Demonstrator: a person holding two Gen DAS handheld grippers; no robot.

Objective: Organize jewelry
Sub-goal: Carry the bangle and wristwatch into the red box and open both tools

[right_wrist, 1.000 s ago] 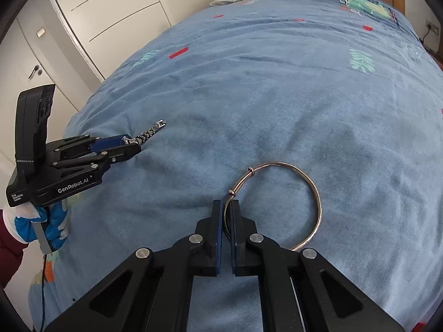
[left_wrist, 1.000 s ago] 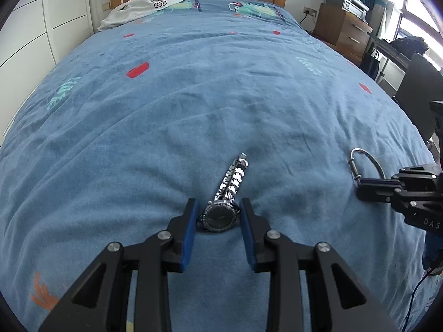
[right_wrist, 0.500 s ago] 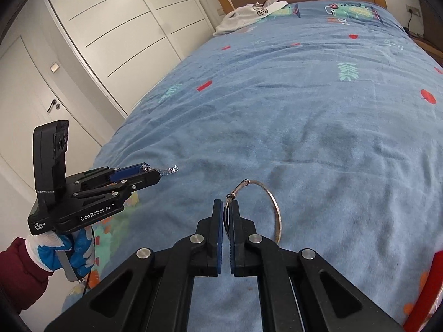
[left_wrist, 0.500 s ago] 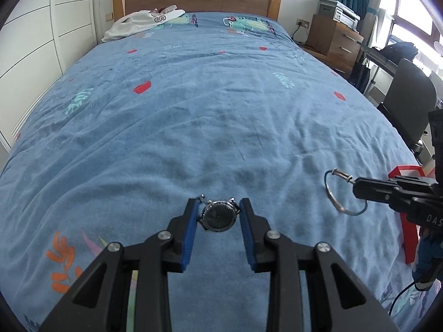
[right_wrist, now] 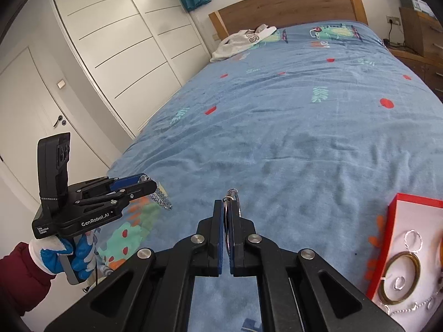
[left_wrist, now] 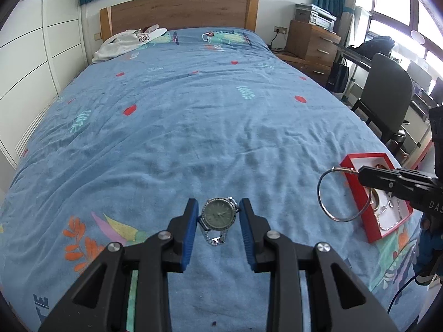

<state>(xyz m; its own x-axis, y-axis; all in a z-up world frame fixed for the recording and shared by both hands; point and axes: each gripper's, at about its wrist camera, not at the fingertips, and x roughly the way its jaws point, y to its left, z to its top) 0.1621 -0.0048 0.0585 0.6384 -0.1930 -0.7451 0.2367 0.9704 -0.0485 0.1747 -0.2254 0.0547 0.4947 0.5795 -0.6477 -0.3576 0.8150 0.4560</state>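
The left gripper [left_wrist: 218, 215] pinches the watch [left_wrist: 218, 215] by the sides of its case, lifted above the blue bed [left_wrist: 193, 127], metal band dangling limp beneath. The right gripper [right_wrist: 227, 238] is pressed together on a thin silver bangle [left_wrist: 342, 195], held over the red box [left_wrist: 357, 191] near the bed's right edge. Both pieces look light, hard and slippery, so the watch's rigid case seems the surest hold.
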